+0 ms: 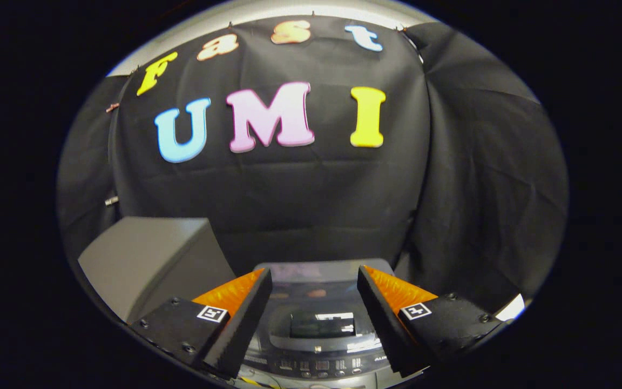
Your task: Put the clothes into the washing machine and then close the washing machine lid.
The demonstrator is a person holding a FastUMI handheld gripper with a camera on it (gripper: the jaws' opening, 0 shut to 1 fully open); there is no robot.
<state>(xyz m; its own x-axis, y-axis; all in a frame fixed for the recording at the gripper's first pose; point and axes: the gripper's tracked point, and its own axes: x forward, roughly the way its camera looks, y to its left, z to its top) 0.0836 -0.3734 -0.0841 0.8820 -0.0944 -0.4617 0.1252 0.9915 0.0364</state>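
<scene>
The washing machine (319, 324) stands low between and just beyond my fingers, seen from above. Its glossy dark lid (316, 294) lies flat over the tub, and a control panel (322, 367) with small buttons runs along its near edge. My gripper (315, 281) hovers above the machine's front, open wide, with nothing between the fingers. No clothes are visible.
A grey box-shaped unit (149, 259) stands to the left of the machine, close to my left finger. Black cloth (316, 205) hangs as the booth wall behind the machine and folds around on the right.
</scene>
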